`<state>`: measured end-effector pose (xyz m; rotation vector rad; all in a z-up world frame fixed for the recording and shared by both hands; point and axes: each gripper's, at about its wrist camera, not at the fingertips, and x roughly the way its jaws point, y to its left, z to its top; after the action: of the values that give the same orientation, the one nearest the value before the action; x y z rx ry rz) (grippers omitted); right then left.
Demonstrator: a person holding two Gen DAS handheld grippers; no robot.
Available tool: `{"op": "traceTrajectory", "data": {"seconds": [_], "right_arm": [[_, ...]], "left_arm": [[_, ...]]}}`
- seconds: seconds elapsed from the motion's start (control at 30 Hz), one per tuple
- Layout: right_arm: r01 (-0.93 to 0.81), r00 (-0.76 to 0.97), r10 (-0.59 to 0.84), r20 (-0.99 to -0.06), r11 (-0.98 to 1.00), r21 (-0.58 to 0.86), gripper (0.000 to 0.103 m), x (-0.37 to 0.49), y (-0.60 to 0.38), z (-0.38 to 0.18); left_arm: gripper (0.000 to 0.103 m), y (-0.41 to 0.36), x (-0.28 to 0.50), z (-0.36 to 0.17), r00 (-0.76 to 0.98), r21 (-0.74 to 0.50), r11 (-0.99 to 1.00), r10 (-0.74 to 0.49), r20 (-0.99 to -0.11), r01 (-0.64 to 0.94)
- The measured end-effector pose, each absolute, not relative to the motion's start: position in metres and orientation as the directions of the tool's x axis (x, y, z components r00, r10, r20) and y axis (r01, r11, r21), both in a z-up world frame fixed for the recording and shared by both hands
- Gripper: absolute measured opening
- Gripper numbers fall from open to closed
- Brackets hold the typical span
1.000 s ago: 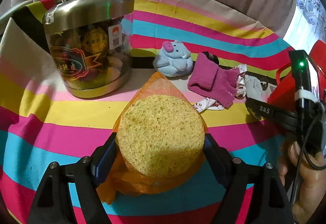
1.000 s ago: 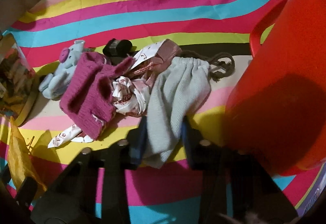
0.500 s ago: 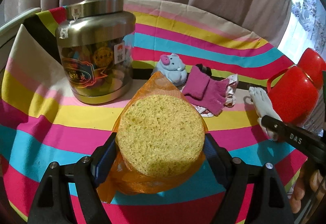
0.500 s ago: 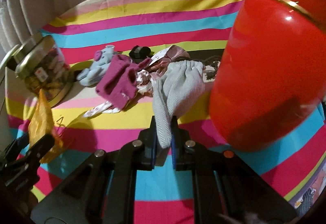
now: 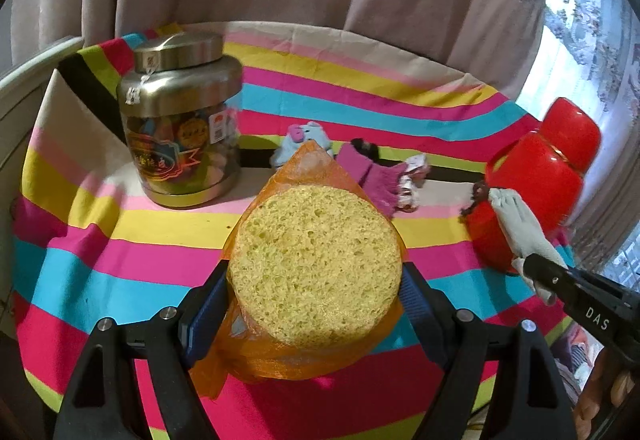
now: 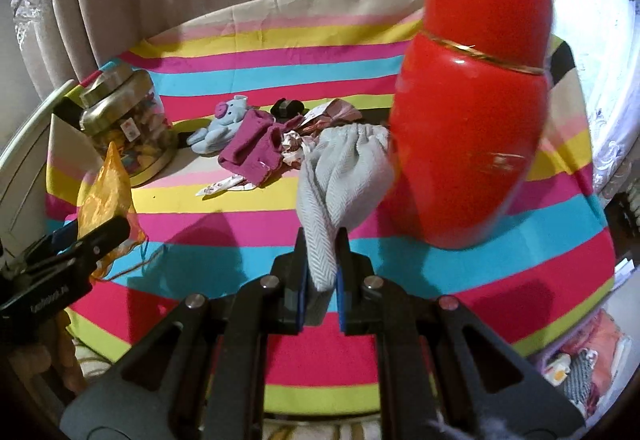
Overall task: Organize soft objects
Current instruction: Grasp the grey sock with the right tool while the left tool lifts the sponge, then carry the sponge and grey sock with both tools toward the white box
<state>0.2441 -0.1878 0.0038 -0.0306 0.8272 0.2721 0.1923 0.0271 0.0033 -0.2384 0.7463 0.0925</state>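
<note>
My left gripper (image 5: 314, 282) is shut on a round yellow sponge (image 5: 316, 264) in an orange net bag, lifted above the striped cloth. The same orange bag (image 6: 106, 184) shows at the left of the right wrist view. My right gripper (image 6: 322, 264) is shut on a pale grey knitted cloth (image 6: 340, 176), which hangs up off the table; this grey cloth (image 5: 520, 224) also appears at the right of the left wrist view. On the cloth lie a magenta knitted piece (image 6: 252, 148), a light blue plush toy (image 6: 224, 120) and a patterned fabric (image 6: 296, 144).
A tall red jar (image 6: 472, 120) stands close to the right of the held grey cloth. A steel-lidded glass jar (image 5: 182, 120) stands at the back left. A small black object (image 6: 286, 106) lies behind the pile. Curtains hang behind the round table (image 5: 340, 92).
Both grippers rose and pulled back from the table. The right gripper closed fully on the grey cloth and lifted it away from the pile. The sponge stays gripped as before.
</note>
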Motion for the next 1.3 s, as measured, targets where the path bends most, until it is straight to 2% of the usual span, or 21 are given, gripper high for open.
{"op": "traceTrajectory", "data": {"seconds": [0.77, 1.3], "right_arm": [[-0.15, 0.704, 0.207, -0.679, 0.978, 0.143, 0.014, 0.175, -0.304, 0.042], [0.084, 0.727, 0.024, -0.686, 0.989, 0.124, 0.014, 0.148, -0.429, 0.044]], "left_arm": [[0.082, -0.084, 0.166, 0.04, 0.732, -0.183, 0.983, -0.138, -0.667, 0.019], [0.082, -0.201, 0.169, 0.06, 0.678, -0.192, 0.948, -0.317, -0.663, 0.256]]}}
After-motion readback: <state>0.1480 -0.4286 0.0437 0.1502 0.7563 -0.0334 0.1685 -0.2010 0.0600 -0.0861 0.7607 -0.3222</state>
